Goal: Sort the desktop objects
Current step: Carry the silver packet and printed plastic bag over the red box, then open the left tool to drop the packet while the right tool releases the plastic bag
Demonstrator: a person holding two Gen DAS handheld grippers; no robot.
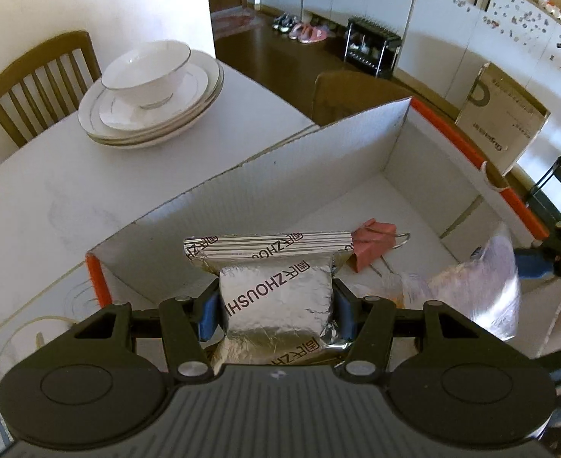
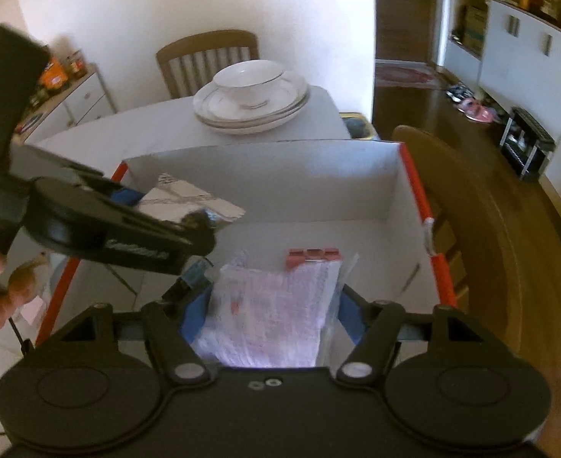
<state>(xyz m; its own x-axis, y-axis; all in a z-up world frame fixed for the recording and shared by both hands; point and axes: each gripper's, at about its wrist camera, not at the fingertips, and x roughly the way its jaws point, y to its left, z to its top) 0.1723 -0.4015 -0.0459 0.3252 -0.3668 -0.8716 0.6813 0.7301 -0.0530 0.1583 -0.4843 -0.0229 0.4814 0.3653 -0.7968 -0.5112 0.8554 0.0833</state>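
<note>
Crinkled foil packet (image 1: pixel 276 297) in left gripper (image 1: pixel 276 311), above rectangular cardboard box (image 1: pixel 318 152)

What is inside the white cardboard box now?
Inside the white cardboard box lies a pink binder clip. The silver foil packet and clear plastic bag hide the floor below them.

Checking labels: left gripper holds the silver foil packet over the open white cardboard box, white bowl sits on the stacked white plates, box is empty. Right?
Not empty. The left wrist view shows a pink binder clip lying inside the open white cardboard box. The rest stands: left gripper clamps the silver foil packet, white bowl on stacked white plates.
</note>
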